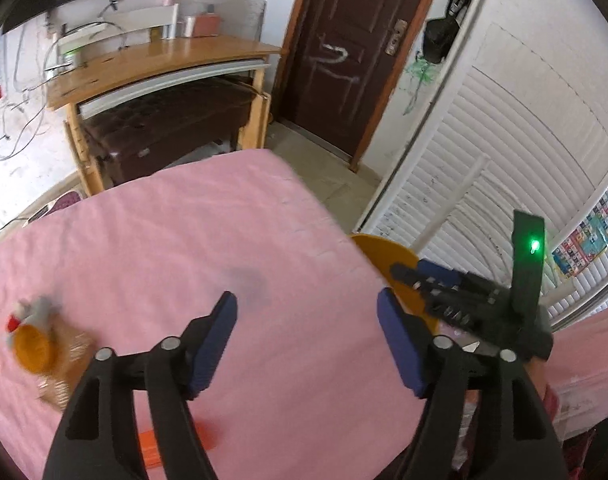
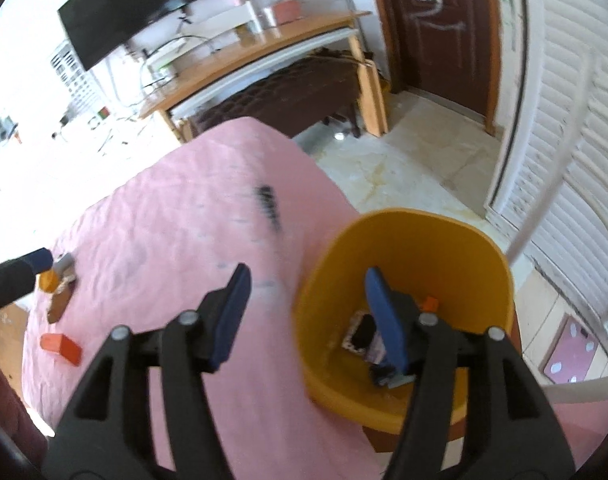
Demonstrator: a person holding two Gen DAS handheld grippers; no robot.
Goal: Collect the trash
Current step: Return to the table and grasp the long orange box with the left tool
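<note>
Both grippers (image 1: 307, 344) (image 2: 307, 320) agape; bin (image 2: 404, 236) beside

Pink cloth, orange-yellow bin, blue-tipped black claws

My left claw (image 1: 307, 344) and right claw (image 2: 307, 316) are black with dark blue pads; the plain pink bedsheet (image 1: 175, 240) carries a dark smudge (image 2: 268, 208), an orange rectangular block (image 2: 60, 348), a brown card (image 1: 65, 364); the round plastic bin (image 2: 408, 240) is orange-yellow, the far door (image 1: 344, 52) dark brown with white scrawl.

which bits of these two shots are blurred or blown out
Left wrist view: the trash pile at the left edge is motion-smeared, while the left gripper stays sharp. Right wrist view: a dark item on the pink cover is streaked, the upper-left wall is blown out white, the yellow bin reads clearly.
</note>
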